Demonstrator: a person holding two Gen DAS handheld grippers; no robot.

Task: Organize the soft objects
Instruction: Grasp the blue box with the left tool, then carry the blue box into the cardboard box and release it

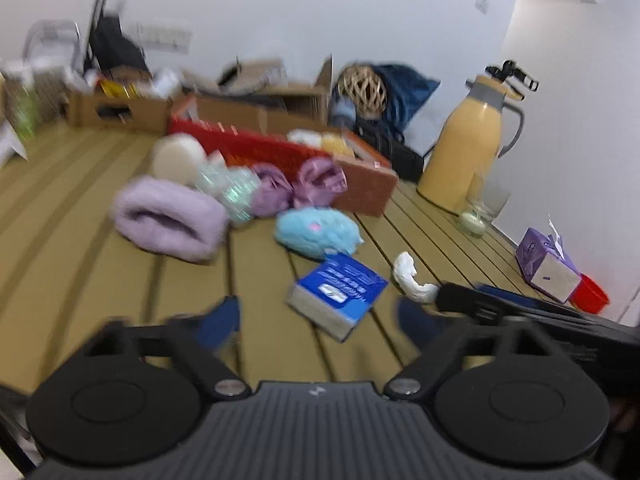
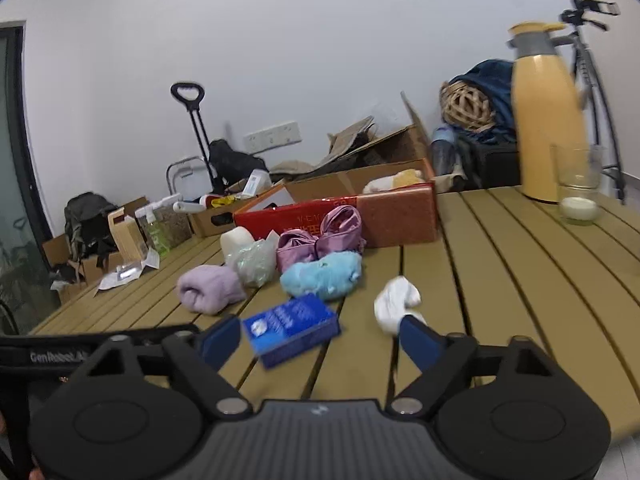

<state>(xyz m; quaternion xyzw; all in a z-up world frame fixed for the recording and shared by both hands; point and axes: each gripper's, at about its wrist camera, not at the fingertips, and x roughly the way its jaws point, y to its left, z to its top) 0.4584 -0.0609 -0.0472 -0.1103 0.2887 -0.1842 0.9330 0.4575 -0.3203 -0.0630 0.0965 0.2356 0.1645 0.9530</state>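
Soft things lie in a cluster on the slatted table: a lilac rolled towel, a light-blue plush, a purple satin pouch, a clear wrapped bundle and a white sock. Behind them a red cardboard box holds white and yellow soft items. My left gripper is open just short of a blue packet. My right gripper is open too, with the blue packet near its left finger and the sock at its right fingertip.
A yellow thermos and a glass with a candle stand at the table's right. A purple tissue box and red cup sit near the right edge. Cardboard boxes and bags crowd the back.
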